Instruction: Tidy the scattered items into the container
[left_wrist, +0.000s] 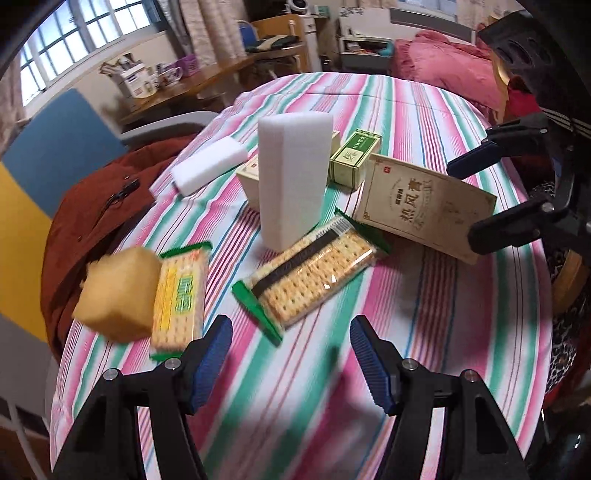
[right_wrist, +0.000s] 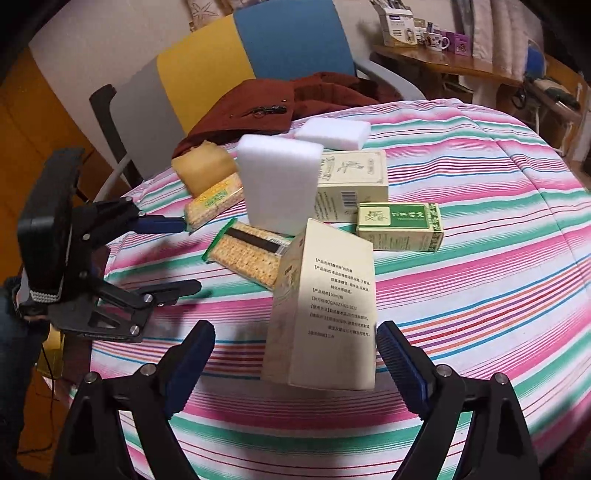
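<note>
- We find the cream carton (right_wrist: 325, 314) standing between the fingers (right_wrist: 192, 365) of the right gripper (right_wrist: 295, 363), at lower centre of the right wrist view. Its long axis runs up the frame. The fingers stand spread on either side, clear of its walls, and are opening.
- The left gripper (left_wrist: 291, 363) has its fingers spread with nothing between them. The cracker packet (left_wrist: 314, 273) lies just above them, set diagonally.
- No container shows in either view.
- The worktop carries a striped cloth (left_wrist: 424, 314); a white foam block (left_wrist: 291, 181) stands upright at centre.
- A chair with a brown coat (right_wrist: 280, 99) stands behind.
</note>
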